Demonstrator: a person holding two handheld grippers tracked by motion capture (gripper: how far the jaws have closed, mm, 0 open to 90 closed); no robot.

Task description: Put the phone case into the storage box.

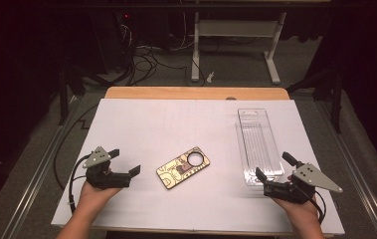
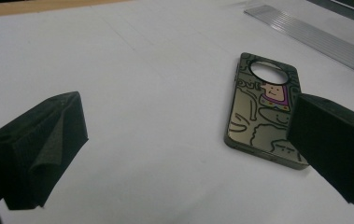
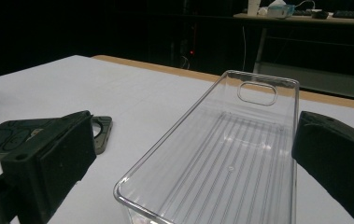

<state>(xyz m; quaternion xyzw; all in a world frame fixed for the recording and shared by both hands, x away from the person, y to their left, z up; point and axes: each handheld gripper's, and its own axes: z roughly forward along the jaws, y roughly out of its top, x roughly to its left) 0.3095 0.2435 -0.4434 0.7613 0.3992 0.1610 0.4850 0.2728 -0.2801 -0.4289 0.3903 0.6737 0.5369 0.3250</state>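
White paper covers the table (image 1: 141,124), with a strip of bare wood showing along its far edge. At the left, the left gripper (image 1: 125,162) sits low over the paper in the person's left hand (image 1: 94,195), its jaws spread wide with nothing between them. In the left gripper view the phone case (image 2: 263,109) lies flat just beyond the jaws, nearer the right-hand one, its round camera hole at the far end. From above, the case rests near the middle of the table, tilted, between the two grippers and apart from both. Further right stands a clear plastic tray (image 1: 248,149), long and narrow, empty, its ribbed floor plain in the right gripper view (image 3: 240,154). The right gripper (image 1: 274,167) is at the tray's near end, jaws wide open on either side of that end and gripping nothing; whether they touch the tray's walls I cannot tell.
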